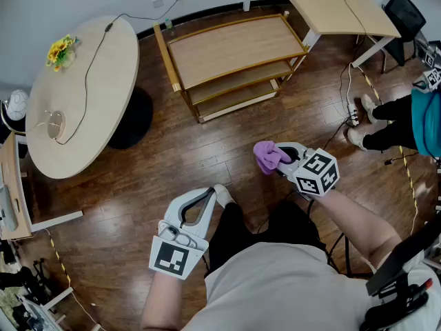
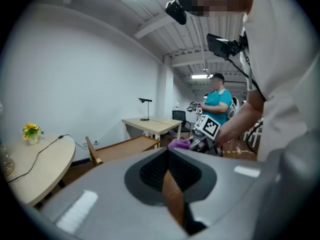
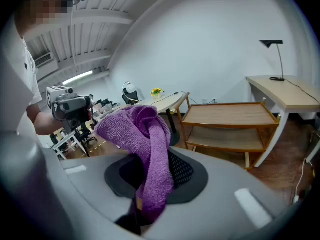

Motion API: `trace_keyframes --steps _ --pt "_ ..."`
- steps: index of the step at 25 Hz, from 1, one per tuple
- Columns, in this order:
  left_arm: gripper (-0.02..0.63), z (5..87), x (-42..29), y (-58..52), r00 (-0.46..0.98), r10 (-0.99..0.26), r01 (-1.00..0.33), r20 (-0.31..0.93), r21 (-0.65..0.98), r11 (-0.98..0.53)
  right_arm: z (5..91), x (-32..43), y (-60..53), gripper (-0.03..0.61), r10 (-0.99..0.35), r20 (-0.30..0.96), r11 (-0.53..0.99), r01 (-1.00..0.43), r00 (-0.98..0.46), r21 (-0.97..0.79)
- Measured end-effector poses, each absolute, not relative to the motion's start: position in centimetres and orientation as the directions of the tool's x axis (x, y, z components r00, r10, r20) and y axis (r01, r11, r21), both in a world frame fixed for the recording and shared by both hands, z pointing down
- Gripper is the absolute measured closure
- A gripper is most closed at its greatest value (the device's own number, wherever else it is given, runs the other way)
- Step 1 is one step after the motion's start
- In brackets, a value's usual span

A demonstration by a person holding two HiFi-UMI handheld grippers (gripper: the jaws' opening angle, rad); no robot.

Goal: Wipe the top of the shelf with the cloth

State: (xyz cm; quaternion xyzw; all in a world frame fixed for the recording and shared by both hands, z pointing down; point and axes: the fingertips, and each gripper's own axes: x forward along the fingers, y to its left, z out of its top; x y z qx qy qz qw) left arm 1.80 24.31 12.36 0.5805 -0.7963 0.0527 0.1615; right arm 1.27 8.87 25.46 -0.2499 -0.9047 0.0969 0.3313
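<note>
Your right gripper (image 1: 282,160), jaws clamped on the purple cloth (image 1: 267,156), stands well short of the wooden shelf (image 1: 234,47) straight ahead, nearer it than your left gripper (image 1: 210,197), jaws closed and empty.

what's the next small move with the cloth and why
Probably carry the right gripper forward to the shelf: its jaws are shut on the cloth, but the shelf top lies well ahead across the floor.
</note>
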Motion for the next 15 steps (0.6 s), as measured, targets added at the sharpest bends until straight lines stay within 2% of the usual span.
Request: trace_keyframes --steps 8,11,15 --pt "0.592 15.5 -2.5 24.8 -0.322 -0.894 -0.91 0.312 0.16 0.383 32.1 -8.6 14.2 0.499 0.591 0.569 0.804 0.473 -0.572 -0.36" --pt "0.592 18.4 -4.3 24.1 -0.343 -0.879 -0.893 0.33 0.175 0.414 38.3 -12.3 15.2 0.499 0.605 0.596 0.79 0.488 -0.528 -0.37" --pt "0.592 25.2 -5.9 22.1 -0.375 -0.84 -0.874 0.391 0.153 0.461 50.7 -17.0 15.6 0.5 0.621 0.627 0.777 0.479 -0.472 -0.409"
